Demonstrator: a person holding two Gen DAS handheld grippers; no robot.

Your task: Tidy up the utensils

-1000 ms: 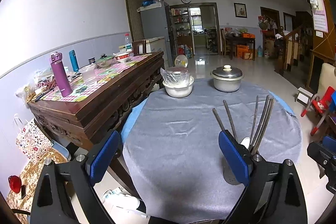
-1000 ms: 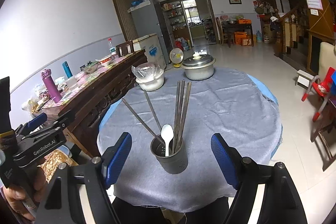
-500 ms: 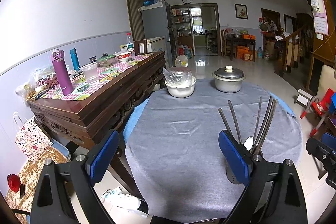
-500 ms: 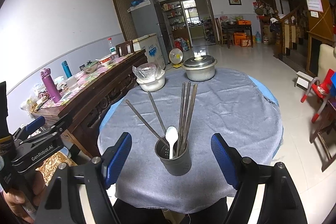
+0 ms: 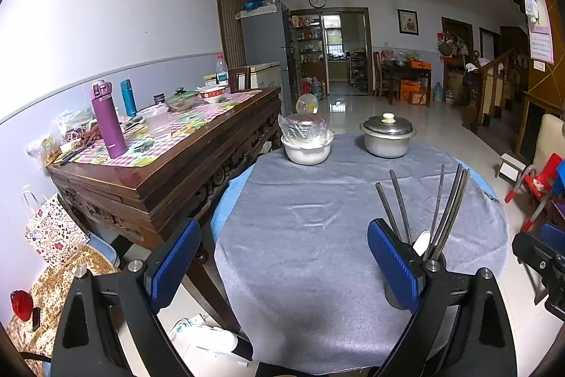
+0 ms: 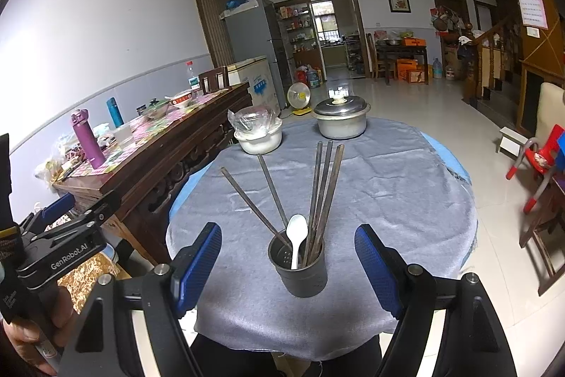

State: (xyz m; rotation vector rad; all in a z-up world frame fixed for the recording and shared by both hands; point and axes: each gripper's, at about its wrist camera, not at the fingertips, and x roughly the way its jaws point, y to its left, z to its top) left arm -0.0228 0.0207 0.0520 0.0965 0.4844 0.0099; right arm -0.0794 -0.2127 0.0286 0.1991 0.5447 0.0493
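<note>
A dark metal utensil cup [image 6: 300, 272] stands near the front edge of the round table covered in grey cloth [image 6: 370, 186]. It holds several dark chopsticks [image 6: 325, 189] and a white spoon [image 6: 296, 235]. My right gripper [image 6: 287, 265] is open and empty, with the cup between its blue pads, apart from both. My left gripper [image 5: 282, 264] is open and empty to the left of the cup. In the left wrist view the chopsticks [image 5: 448, 207] and spoon [image 5: 422, 242] rise behind the right finger, which hides most of the cup.
A lidded metal pot [image 6: 340, 119] and a plastic-covered white bowl [image 6: 257, 133] stand at the table's far side. A wooden sideboard [image 5: 169, 161] with bottles and dishes runs along the left. A red chair [image 6: 540, 161] stands at right.
Both grippers have drawn back and risen slightly, so the cup and the table sit lower and a bit farther in view. Both stay open. The cup and utensils have not moved.
</note>
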